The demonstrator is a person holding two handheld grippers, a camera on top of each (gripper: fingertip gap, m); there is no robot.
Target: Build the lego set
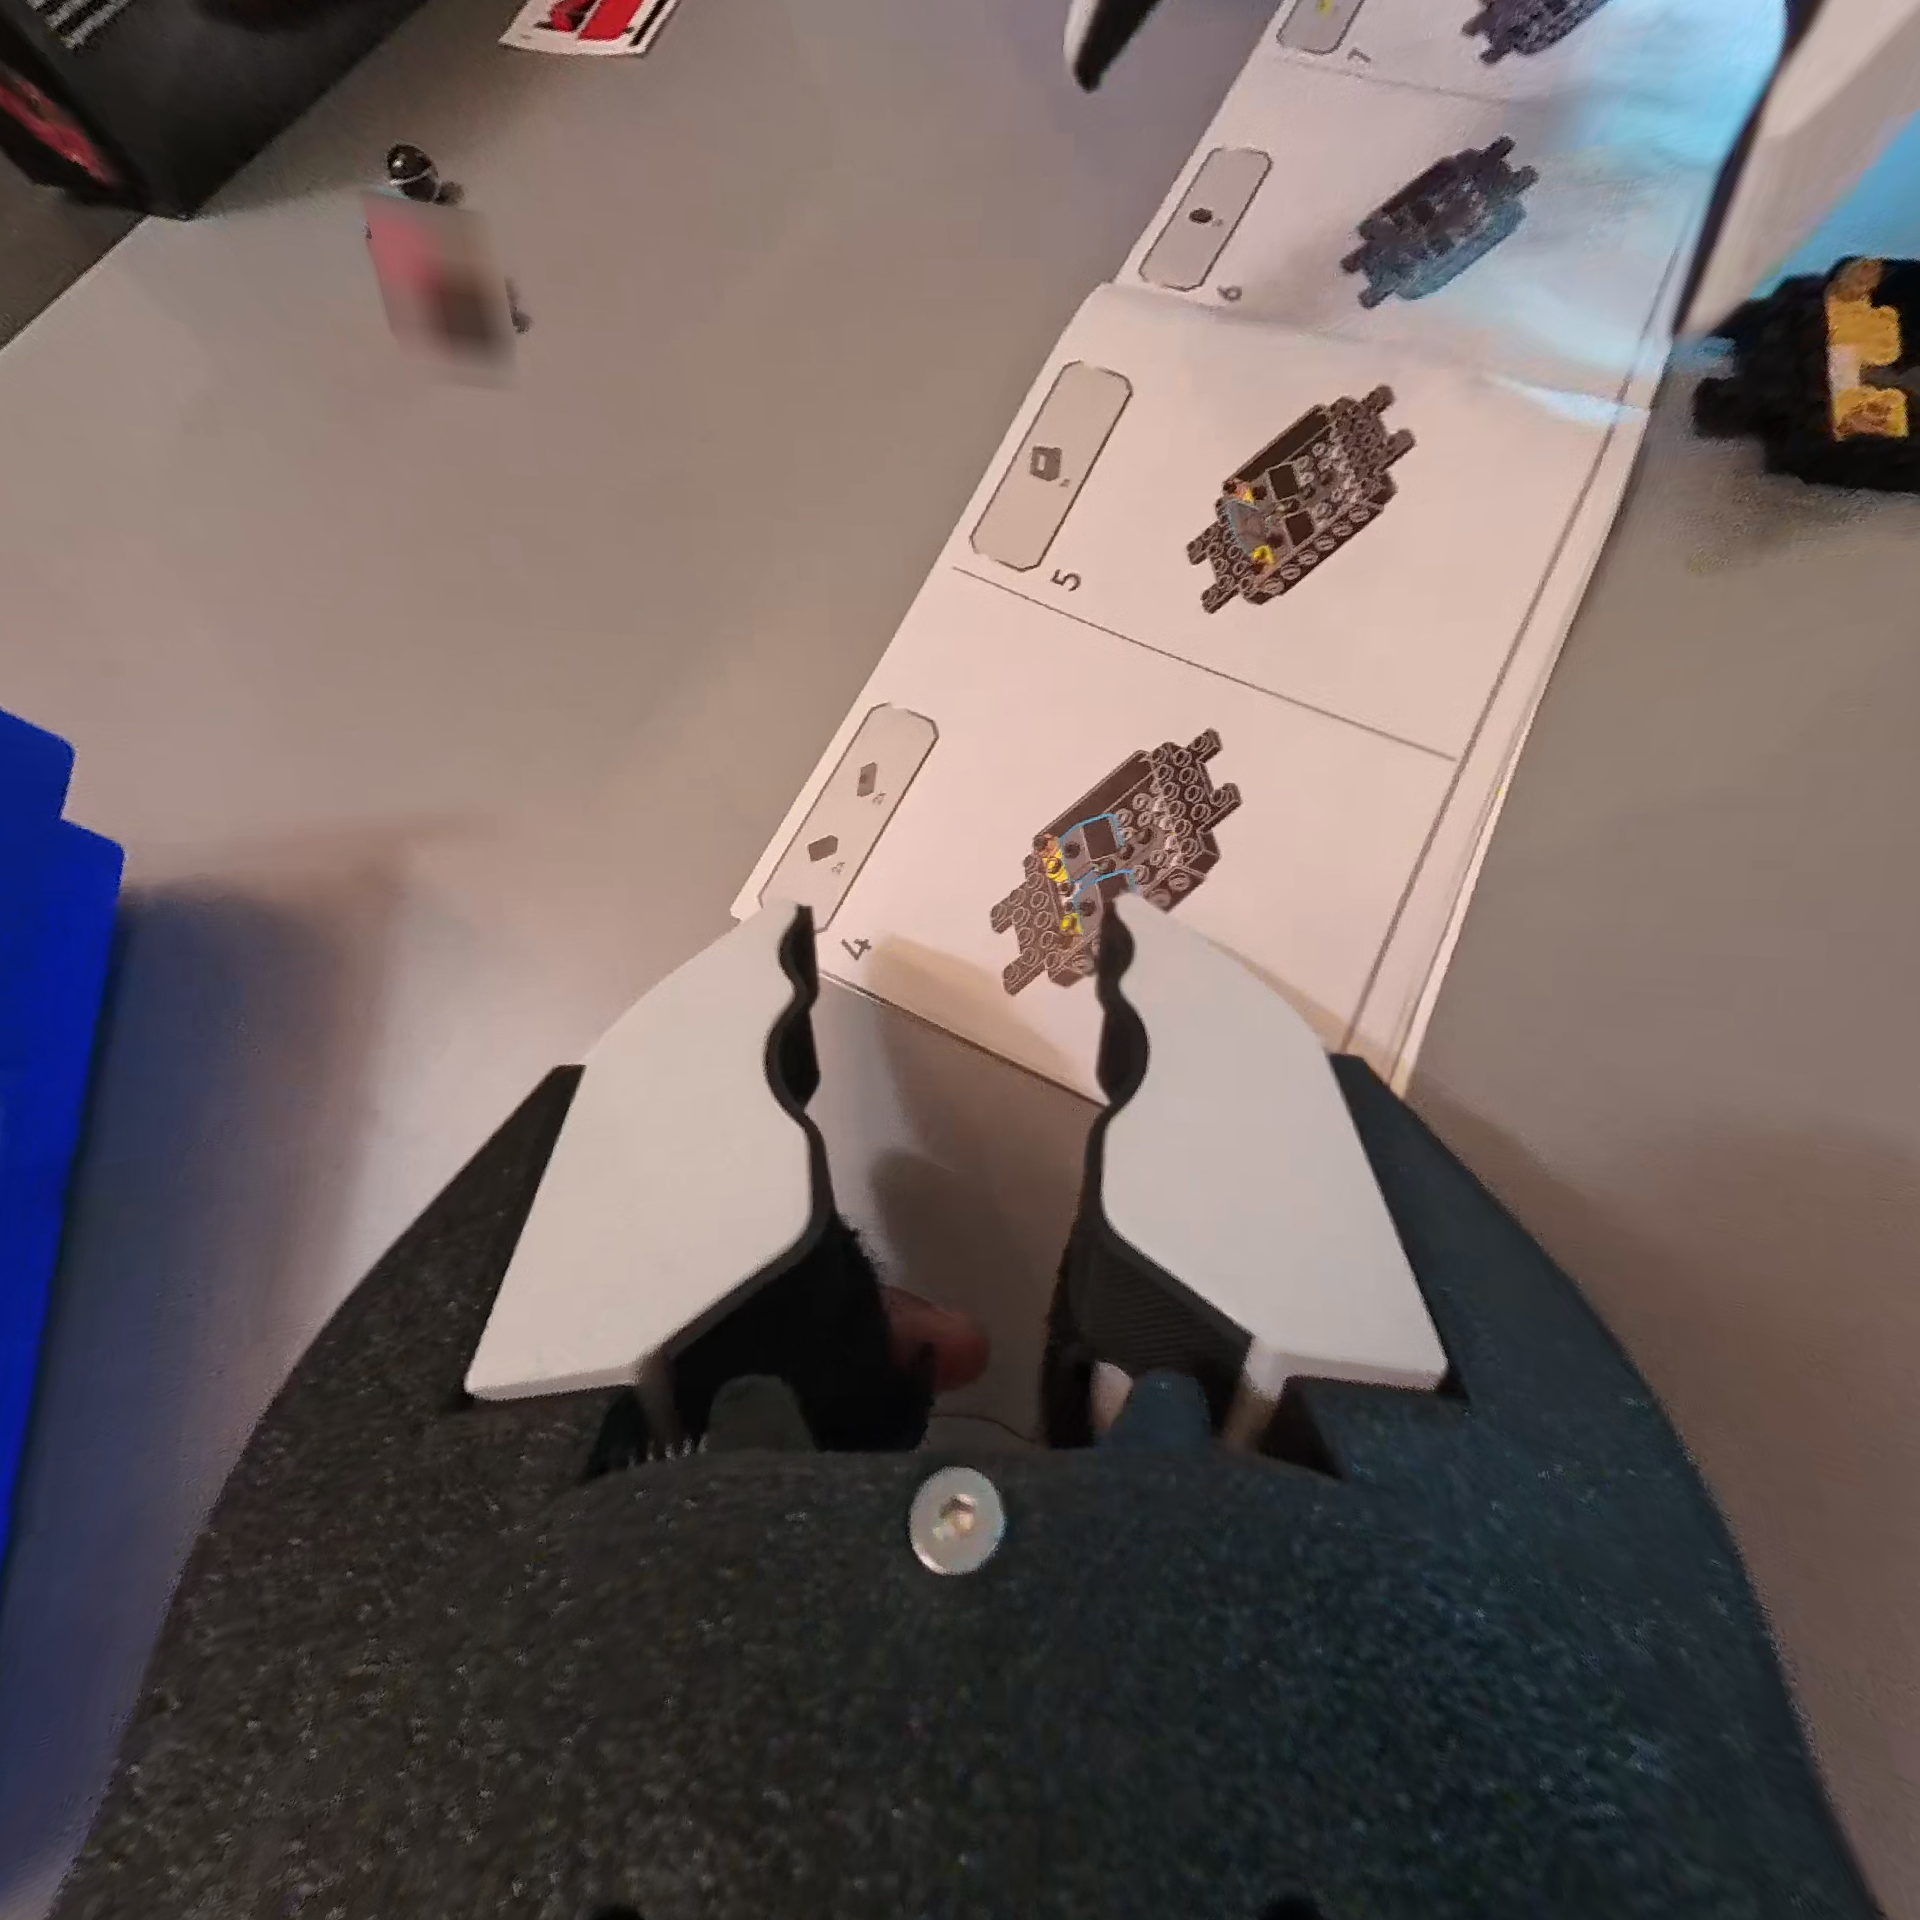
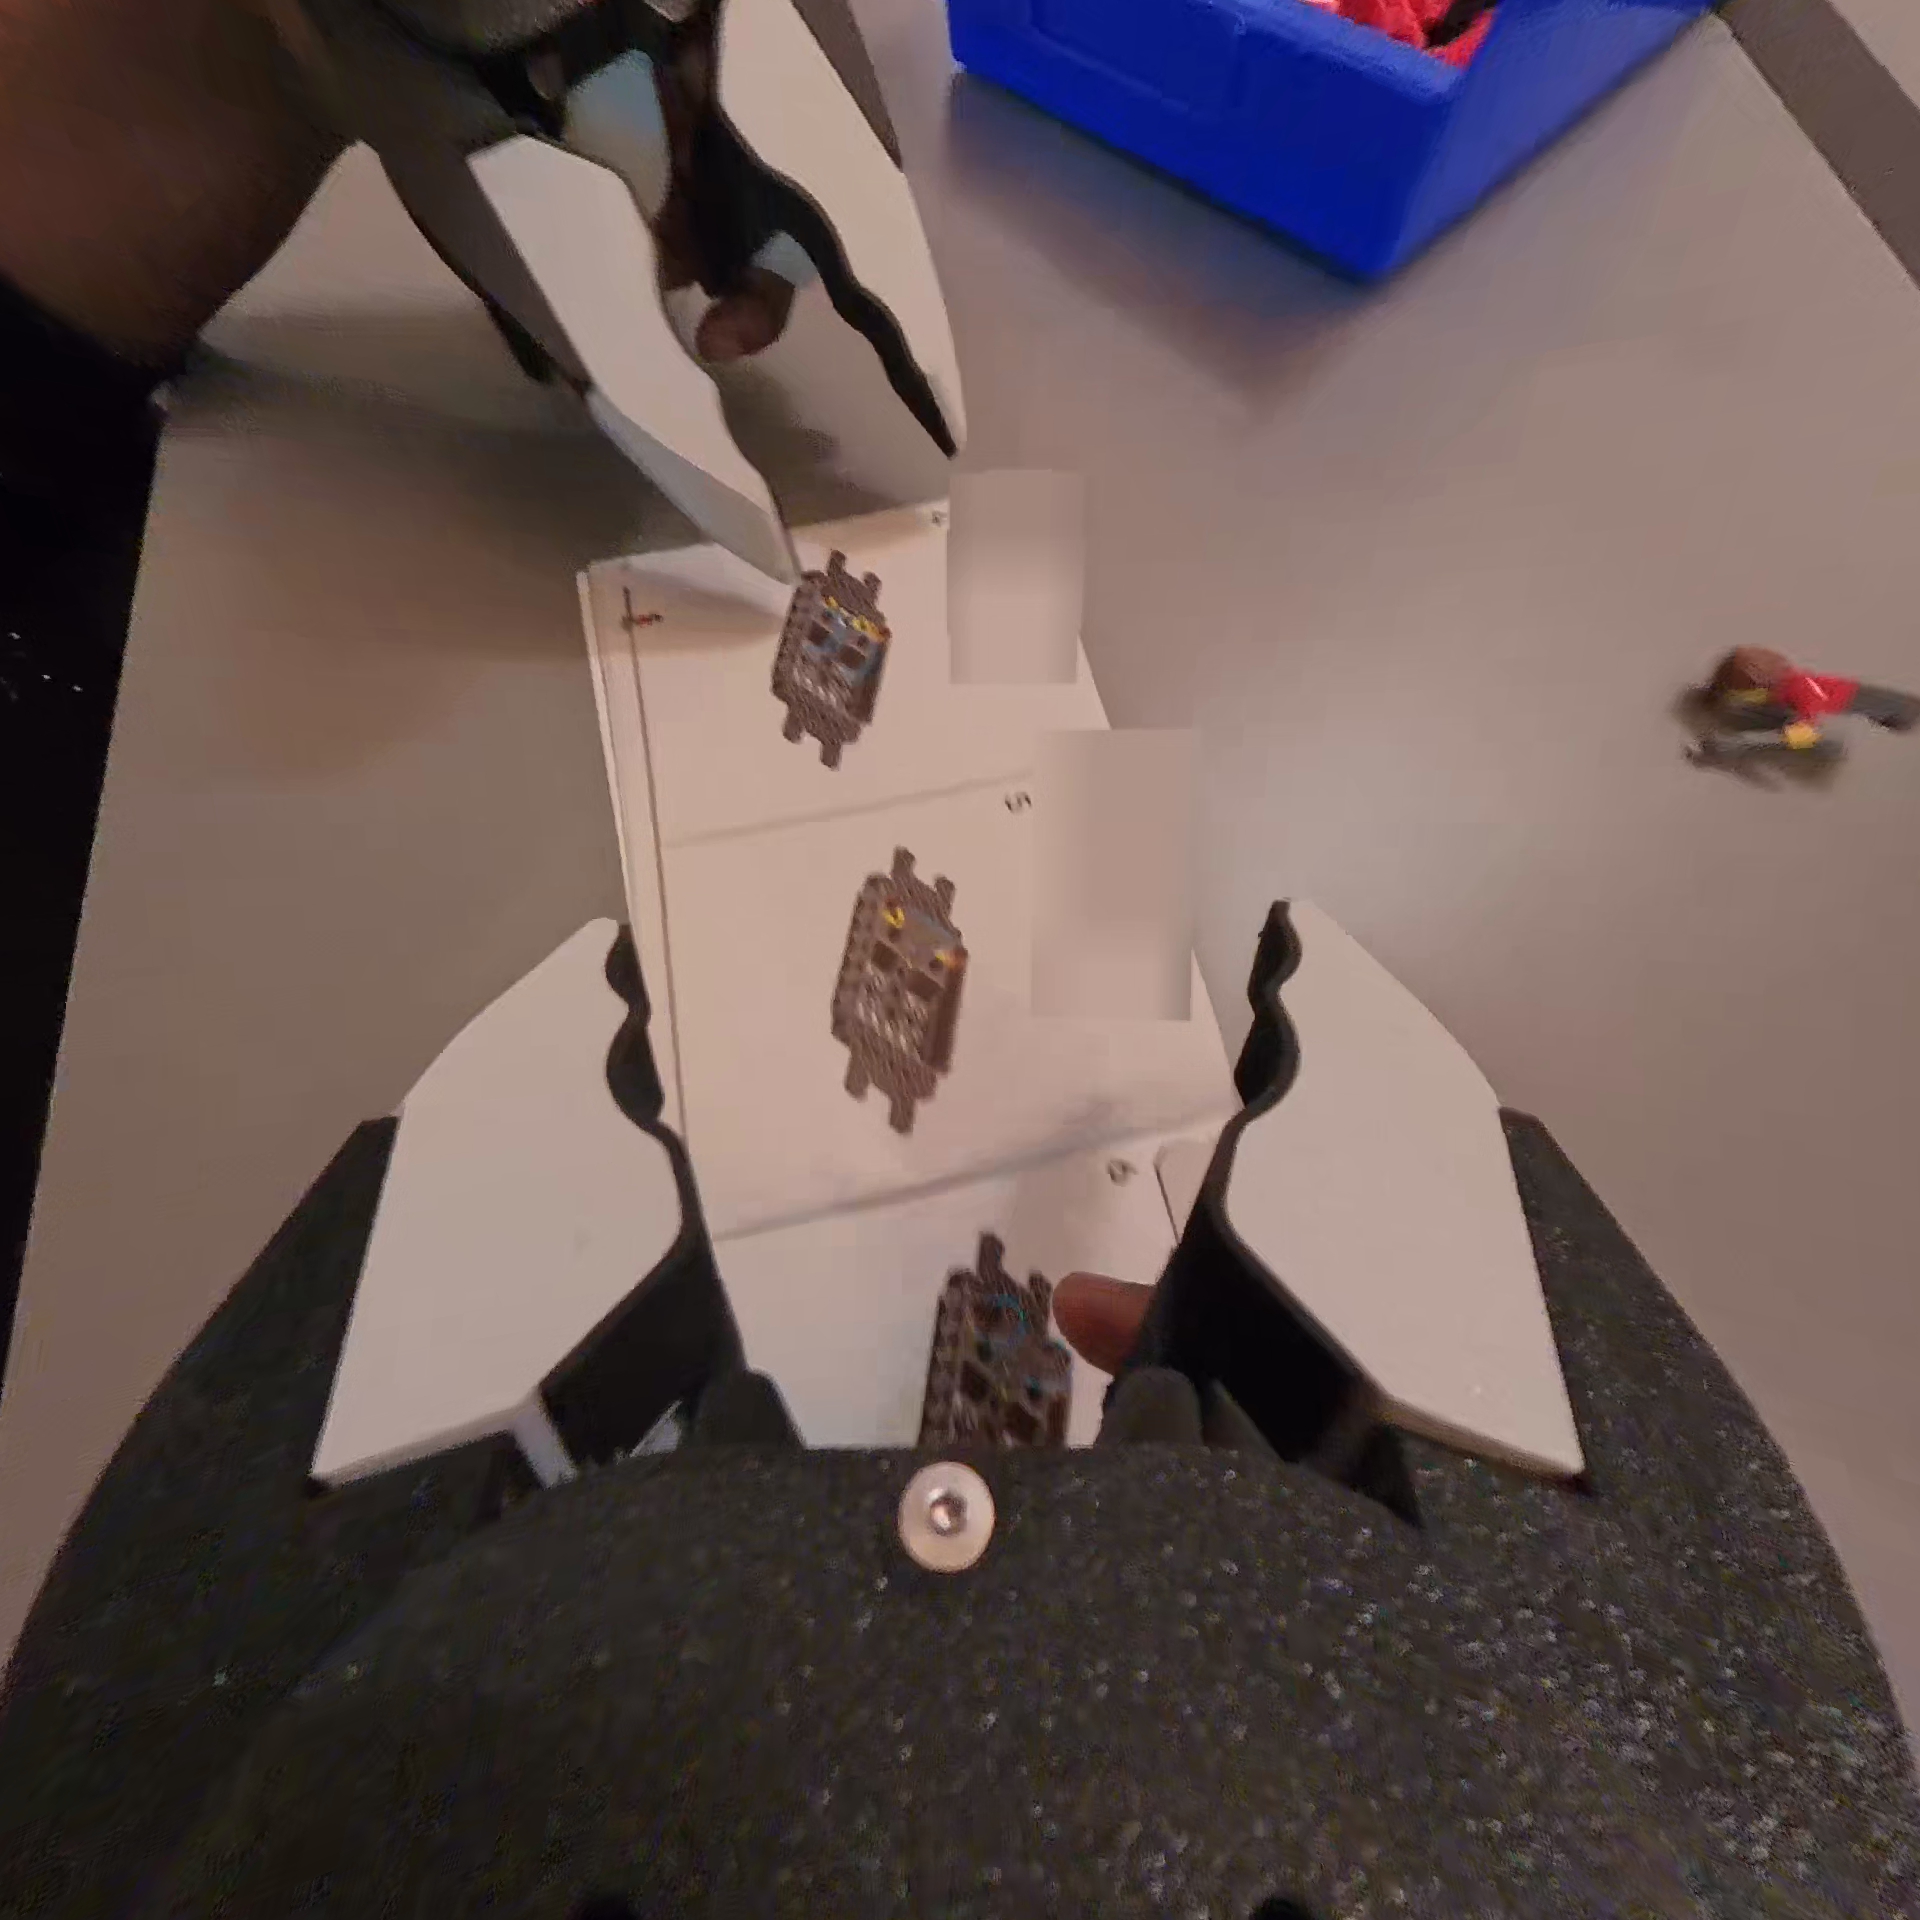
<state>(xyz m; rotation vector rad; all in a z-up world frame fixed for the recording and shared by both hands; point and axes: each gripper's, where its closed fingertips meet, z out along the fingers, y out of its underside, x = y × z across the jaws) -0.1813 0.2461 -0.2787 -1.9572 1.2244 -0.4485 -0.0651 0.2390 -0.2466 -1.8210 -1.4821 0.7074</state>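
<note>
Both tongs, left (image 1: 951, 914) and right (image 2: 951, 925), hang released and bare over the booklet (image 1: 1299, 665) on the desk (image 1: 520, 623).

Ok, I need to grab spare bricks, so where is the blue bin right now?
The blue bin sits at the top right of the right wrist view, on the grey table beyond the instruction sheet; the left wrist view catches it at its left edge.

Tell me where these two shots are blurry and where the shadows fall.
Left wrist view: blue bin at the left edge smears with motion blur; the gripper shades the instruction sheet. Right wrist view: printed diagrams and the small figure are soft; the blue bin shades the table.
</note>
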